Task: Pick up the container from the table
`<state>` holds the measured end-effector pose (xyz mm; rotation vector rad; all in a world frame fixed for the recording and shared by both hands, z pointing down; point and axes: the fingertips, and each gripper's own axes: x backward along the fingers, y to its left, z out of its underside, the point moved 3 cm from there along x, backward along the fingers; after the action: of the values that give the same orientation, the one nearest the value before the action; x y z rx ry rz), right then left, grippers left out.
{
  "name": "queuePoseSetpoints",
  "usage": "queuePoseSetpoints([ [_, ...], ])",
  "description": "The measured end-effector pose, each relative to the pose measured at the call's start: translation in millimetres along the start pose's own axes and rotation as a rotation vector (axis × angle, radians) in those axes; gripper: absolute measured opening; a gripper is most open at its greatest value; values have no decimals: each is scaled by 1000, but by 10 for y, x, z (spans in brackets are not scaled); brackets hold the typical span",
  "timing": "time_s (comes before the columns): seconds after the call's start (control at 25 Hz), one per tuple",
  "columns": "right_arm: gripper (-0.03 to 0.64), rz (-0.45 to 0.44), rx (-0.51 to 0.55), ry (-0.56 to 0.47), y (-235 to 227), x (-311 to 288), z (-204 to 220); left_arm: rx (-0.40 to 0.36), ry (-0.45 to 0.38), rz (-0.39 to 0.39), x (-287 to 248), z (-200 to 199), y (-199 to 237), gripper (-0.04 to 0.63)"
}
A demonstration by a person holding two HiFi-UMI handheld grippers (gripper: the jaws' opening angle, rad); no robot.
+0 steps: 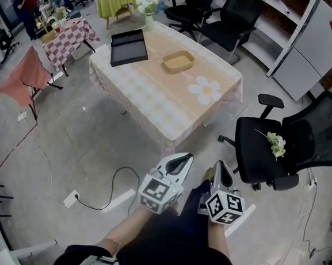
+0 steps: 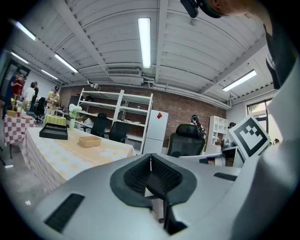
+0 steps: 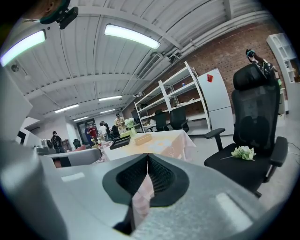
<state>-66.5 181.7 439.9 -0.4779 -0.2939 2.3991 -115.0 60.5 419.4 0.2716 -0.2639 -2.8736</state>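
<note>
You hold two grippers, the left gripper and the right gripper. Both have their jaws pressed together on nothing, well short of the one table. One tan container sits on it at your 12 o'clock. One black tray lies at the container's 10 o'clock. One black chair, with one flower sprig on its seat, stands at your 2 o'clock.
</note>
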Motion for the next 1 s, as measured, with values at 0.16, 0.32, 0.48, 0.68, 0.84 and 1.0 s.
queuePoseSetpoints([
  [0.16,6,-19,3,4,-49,-127,-63,8,-6,-31,-84,-52,77,15],
  [0.32,6,-48,10,14,-122,-291,-135,8,-8,-50,-257,-64,107,15],
  [0.48,6,-67,15,15,-276,-458,-247,5,-17,-65,-484,-102,115,15],
  [0.68,6,-94,26,20,-489,-710,-418,8,-33,-106,-788,-229,176,15],
  [0.84,6,-119,37,23,-631,-909,-585,4,-55,-123,-1078,-359,190,15],
  [1.0,6,-145,31,45,-798,-1089,-688,17,-48,-136,-1370,-376,192,15],
])
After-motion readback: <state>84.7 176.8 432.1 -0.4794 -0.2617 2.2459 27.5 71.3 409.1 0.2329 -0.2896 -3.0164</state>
